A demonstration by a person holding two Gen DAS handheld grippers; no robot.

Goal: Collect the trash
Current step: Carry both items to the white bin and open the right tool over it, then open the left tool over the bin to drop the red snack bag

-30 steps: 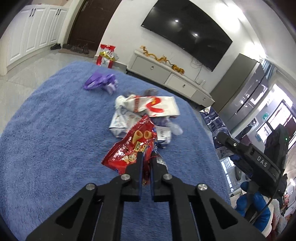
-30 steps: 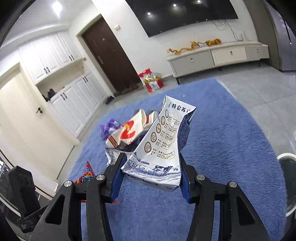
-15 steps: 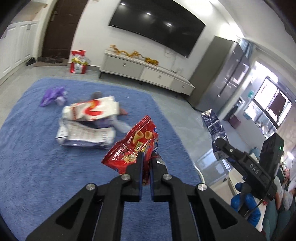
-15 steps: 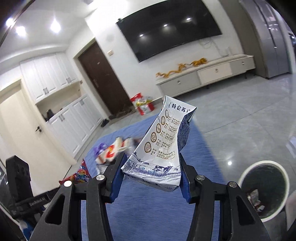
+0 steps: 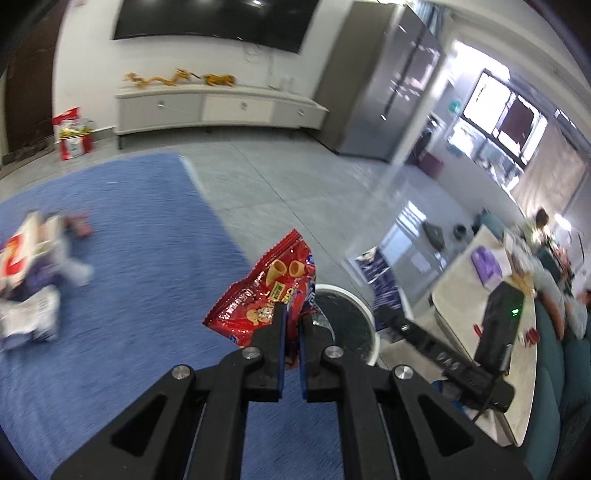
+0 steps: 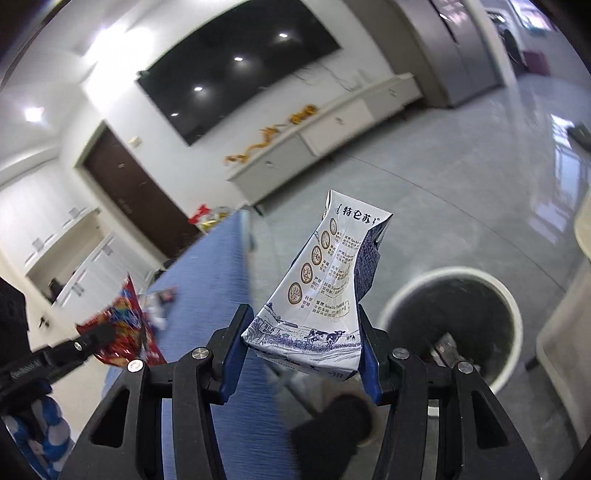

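Note:
My left gripper (image 5: 291, 321) is shut on a red snack bag (image 5: 264, 295) and holds it in the air, just left of the white-rimmed trash bin (image 5: 347, 325). My right gripper (image 6: 301, 325) is shut on a crushed white and blue milk carton (image 6: 325, 291), held up left of the same bin (image 6: 454, 325), which has a dark liner and some trash inside. The red bag and the left gripper also show at the left of the right wrist view (image 6: 118, 328). More wrappers (image 5: 33, 280) lie on the blue rug (image 5: 129, 295) at the far left.
A white TV cabinet (image 5: 218, 110) and a wall TV (image 5: 210, 18) stand at the back. A red gift bag (image 5: 72, 133) sits by the door. A table edge (image 5: 480, 295) and people are at the right. Grey tile floor (image 5: 295, 192) lies beyond the rug.
Both grippers have swung right, away from the trash pile on the rug and toward the bin. The bin is now close in both views. Each grip is unchanged.

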